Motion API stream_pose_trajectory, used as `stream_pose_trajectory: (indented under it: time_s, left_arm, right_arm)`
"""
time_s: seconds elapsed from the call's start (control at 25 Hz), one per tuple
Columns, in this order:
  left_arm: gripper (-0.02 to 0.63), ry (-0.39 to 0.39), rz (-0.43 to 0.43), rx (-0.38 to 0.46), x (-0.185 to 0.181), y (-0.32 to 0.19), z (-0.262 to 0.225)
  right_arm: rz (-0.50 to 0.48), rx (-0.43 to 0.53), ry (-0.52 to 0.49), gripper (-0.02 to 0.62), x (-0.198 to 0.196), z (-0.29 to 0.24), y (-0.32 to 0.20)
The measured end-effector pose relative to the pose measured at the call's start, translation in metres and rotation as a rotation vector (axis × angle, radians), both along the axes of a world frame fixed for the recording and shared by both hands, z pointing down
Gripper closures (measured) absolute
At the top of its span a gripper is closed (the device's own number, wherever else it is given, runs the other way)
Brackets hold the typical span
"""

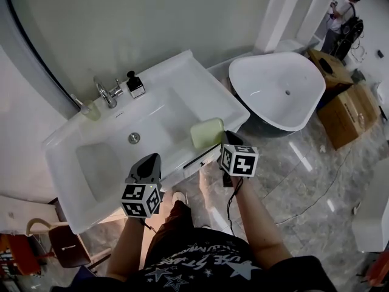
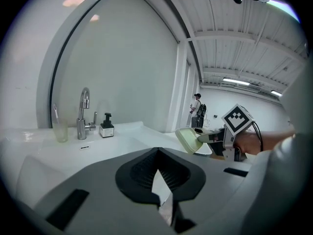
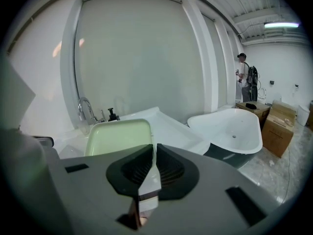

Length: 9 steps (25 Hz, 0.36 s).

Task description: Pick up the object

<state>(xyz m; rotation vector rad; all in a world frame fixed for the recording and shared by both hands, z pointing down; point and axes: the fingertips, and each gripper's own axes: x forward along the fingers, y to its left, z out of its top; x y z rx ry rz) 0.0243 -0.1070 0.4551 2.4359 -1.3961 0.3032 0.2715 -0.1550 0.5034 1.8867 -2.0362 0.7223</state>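
Observation:
A pale green rectangular dish (image 1: 206, 132) hangs over the front right corner of the white sink (image 1: 182, 66). My right gripper (image 1: 223, 141) is shut on its near rim and holds it level. In the right gripper view the dish (image 3: 117, 136) fills the space just past the closed jaws (image 3: 152, 148). The left gripper view shows the dish (image 2: 187, 140) clamped at its edge by the right gripper (image 2: 208, 137). My left gripper (image 1: 149, 160) hovers over the sink's front edge, to the left of the dish. Its jaws (image 2: 157, 173) are shut with nothing between them.
A chrome tap (image 1: 107, 93), a pump bottle (image 1: 135, 85) and a glass (image 1: 91, 109) stand at the sink's back. A white bathtub (image 1: 279, 90) and cardboard boxes (image 1: 347, 105) lie to the right. A person (image 1: 340, 17) stands far back, and a stool (image 1: 67, 245) at lower left.

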Motion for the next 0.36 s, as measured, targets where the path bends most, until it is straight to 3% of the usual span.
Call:
stream_pose_trajectory:
  time_s: [0.36]
  left_arm:
    - [0.591, 0.034, -0.006, 0.036, 0.013, 0.066, -0.016]
  right_arm:
    - [0.015, 0.028, 0.010, 0.565, 0.022, -0.013, 0.077]
